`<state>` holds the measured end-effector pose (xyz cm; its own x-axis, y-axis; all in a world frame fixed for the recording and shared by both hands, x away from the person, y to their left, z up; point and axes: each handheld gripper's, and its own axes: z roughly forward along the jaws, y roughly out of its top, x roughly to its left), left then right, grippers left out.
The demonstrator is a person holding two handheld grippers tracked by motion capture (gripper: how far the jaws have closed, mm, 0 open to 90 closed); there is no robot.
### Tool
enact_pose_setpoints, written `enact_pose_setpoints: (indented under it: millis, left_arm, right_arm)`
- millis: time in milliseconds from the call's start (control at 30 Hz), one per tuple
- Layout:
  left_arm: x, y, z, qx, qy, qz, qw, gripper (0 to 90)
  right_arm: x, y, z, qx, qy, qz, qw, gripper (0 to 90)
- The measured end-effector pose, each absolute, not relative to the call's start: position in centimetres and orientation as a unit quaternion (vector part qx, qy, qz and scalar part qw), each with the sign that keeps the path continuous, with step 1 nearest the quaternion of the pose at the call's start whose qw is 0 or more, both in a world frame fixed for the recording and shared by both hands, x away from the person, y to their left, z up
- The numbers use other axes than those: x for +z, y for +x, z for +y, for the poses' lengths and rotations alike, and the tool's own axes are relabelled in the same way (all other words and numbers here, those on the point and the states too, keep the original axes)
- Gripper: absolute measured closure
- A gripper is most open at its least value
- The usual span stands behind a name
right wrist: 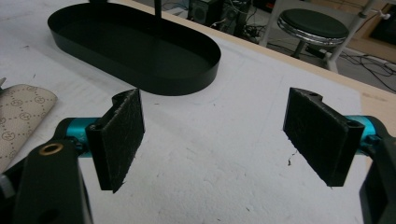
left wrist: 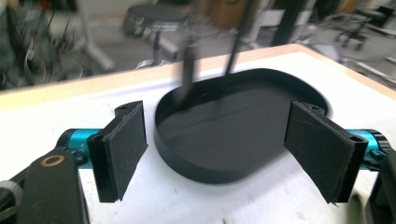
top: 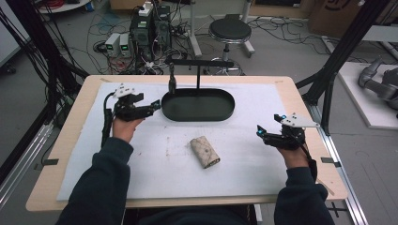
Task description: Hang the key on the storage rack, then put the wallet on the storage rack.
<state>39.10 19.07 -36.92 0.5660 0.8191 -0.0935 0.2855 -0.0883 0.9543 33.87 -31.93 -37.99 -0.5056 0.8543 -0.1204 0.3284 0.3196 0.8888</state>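
Beige pouch [top: 205, 152] lies mid-mat, nearer my right gripper [top: 264, 134], well apart from it. Left gripper [top: 152, 106] beside black tray [top: 197, 116]. Both jaws apart, empty.

tray [top: 197, 105]: smooth, semi-glossy black metal | pouch [top: 205, 151]: beige patterned leather-like | counter [top: 84, 87]: pale wood, matt white cloth cover | claw pads [right wrist: 122, 137]: rough black
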Motion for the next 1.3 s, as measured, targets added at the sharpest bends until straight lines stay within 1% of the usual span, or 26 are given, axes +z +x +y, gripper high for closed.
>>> enact_pose_setpoints:
  millis: [33,133,200,333,667,1033,1300]
  left_arm:
    - [-37.0,38.3,19.4,0.262,0.695,0.384,0.548,21.2]
    - [-37.4,36.6,20.3,0.284,0.695,0.365,0.551,20.7]
    - [-37.8,35.9,20.8,0.295,0.695,0.359,0.549,18.2]
    - [-38.7,35.3,21.9,0.292,0.697,0.366,0.543,17.5]
    - [-38.9,34.8,22.9,0.292,0.685,0.374,0.552,16.7]
    - [-39.4,34.9,23.4,0.274,0.678,0.387,0.562,16.9]
    - [-39.7,34.6,24.1,0.280,0.671,0.395,0.561,17.4]
  right_arm:
    - [-38.0,34.0,-31.8,0.432,0.390,0.754,0.305,21.0]
    - [-38.1,34.2,-31.3,0.431,0.386,0.757,0.302,21.0]
    - [-38.2,34.4,-31.0,0.428,0.385,0.760,0.302,21.0]
    - [-38.2,34.2,-30.9,0.425,0.383,0.762,0.303,21.0]
    - [-38.1,33.5,-30.9,0.433,0.387,0.754,0.306,20.9]
    - [-38.7,33.7,-29.4,0.426,0.399,0.759,0.287,20.9]
    - [-39.0,33.6,-27.7,0.428,0.384,0.773,0.268,21.0]
